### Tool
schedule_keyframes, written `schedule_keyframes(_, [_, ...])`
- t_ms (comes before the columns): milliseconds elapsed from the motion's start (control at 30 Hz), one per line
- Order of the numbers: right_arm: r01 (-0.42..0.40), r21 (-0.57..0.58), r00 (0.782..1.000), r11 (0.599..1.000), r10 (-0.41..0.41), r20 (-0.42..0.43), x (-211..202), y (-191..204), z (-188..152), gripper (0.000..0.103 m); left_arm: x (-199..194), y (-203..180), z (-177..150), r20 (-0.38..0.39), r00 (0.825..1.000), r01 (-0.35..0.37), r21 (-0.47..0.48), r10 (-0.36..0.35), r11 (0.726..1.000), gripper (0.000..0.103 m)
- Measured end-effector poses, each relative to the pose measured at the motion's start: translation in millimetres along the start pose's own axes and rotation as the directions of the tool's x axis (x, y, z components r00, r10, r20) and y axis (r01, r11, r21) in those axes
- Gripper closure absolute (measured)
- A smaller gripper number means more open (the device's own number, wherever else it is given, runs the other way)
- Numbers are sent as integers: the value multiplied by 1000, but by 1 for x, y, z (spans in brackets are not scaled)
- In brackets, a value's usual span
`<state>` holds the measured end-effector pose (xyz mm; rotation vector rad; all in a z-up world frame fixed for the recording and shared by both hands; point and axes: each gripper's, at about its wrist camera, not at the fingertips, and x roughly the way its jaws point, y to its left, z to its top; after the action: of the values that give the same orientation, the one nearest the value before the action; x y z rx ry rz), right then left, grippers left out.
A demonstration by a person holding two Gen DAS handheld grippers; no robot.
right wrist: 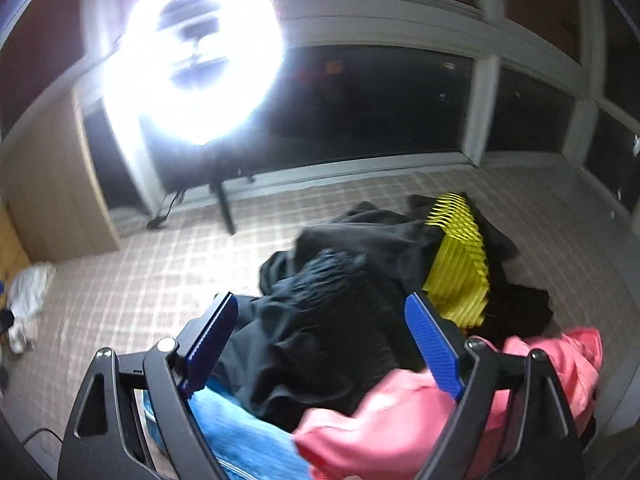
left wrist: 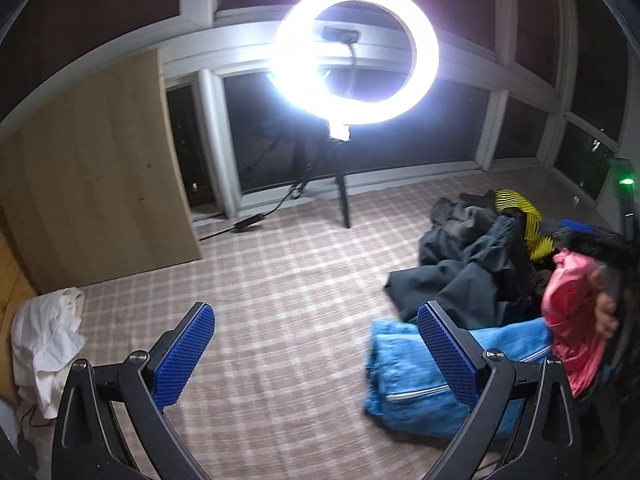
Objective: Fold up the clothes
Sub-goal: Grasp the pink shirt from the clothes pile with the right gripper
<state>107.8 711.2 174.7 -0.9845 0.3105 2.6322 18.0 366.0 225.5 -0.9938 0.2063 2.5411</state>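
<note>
A heap of clothes lies on the checked surface (left wrist: 280, 300) at the right. It holds a dark grey garment (left wrist: 460, 264), a black and yellow striped piece (left wrist: 524, 220), a pink garment (left wrist: 572, 312) and a light blue garment (left wrist: 408, 376). My left gripper (left wrist: 316, 356) is open and empty, its right finger over the blue garment. My right gripper (right wrist: 324, 344) is open and empty, hovering over the dark garment (right wrist: 320, 320), with the pink garment (right wrist: 400, 420), the blue garment (right wrist: 248, 436) and the yellow striped piece (right wrist: 460, 264) around it. The view is blurred.
A bright ring light (left wrist: 354, 54) on a tripod (left wrist: 344, 200) stands at the back by dark windows. A wooden cabinet (left wrist: 88, 168) is at the left. A crumpled white garment (left wrist: 48, 344) lies at the left edge. A cable (left wrist: 248, 222) runs on the surface.
</note>
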Motion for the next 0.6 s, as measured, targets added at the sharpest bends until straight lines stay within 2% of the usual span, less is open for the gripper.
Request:
schedule_keyframes(167, [13,142,1000,990,-14,11,-60,-59,-41,15,9,17,-2,-26,1000,10,-45,-12,999,1])
schedule_keyframes(267, [47,143,998,989,-40,-53,-62,-71,-65,14,18,16,-1,-43,998,38,-62,-40,997,1])
schedule_keyframes(367, [85,144,994,986,-74,-79,-54,-76,-70,14,24,9,1,-57,996,59,-56,-63,997,1])
schedule_keyframes(467, [31,110,998,993,-36,43,-63,-88,-40,14,21,2,3,-49,996,71,-34,-73,997,1])
schedule_keyframes(533, [90,65,994,994,-94,58,-47,-102,-11,14,18,-2,3,-46,996,77,-28,-78,997,1])
schedule_keyframes(600, [168,38,986,985,-168,7,-18,-112,11,14,15,-4,1,-46,996,78,-23,-79,997,1])
